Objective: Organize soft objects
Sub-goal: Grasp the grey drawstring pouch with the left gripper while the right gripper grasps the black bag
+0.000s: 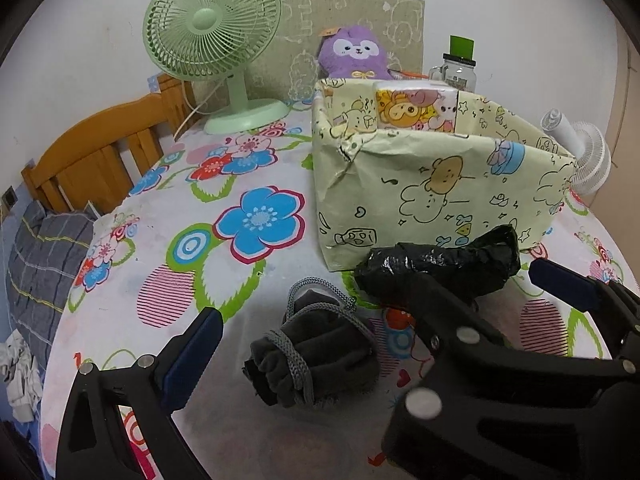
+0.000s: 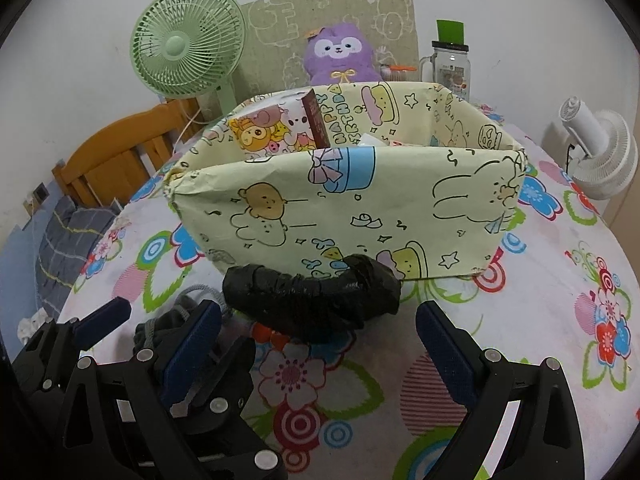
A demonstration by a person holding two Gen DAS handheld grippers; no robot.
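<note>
Floral-print cloth [image 1: 256, 184] over the bench, white wall behind, green desk fan [image 1: 212, 28] and purple plush toy [image 1: 354, 54] at the back edge.

Paper-wrapped storage box [image 2: 360, 216] at centre, pale yellow cartoon print, creased at the corners, open top; printed tissue pack [image 2: 266, 132] already standing inside at the left end. Judged to be the bin for the soft items.

Black plastic bundle [image 2: 312, 300]: crinkled glossy film, rolled into a curved sausage shape, lying on the cloth touching or just short of the box's front wall. Probably staged there for a short lift over the rim.

Grey fleece drawstring pouch [image 1: 316, 356]: matte, bunched at the neck, braided cord looped over it, near the bundle on its left.

Left gripper [image 1: 374, 308]: fingers spread wide, nothing held, pouch lying between them in the wrist view. Looks lined up for a pinch on the pouch.

Right gripper [image 2: 320, 336]: fingers likewise wide apart and empty, bundle just ahead of the gap. Blue textured pads [image 2: 192, 344] should grip slippery film adequately; bundle may unroll if pinched at one end.
</note>
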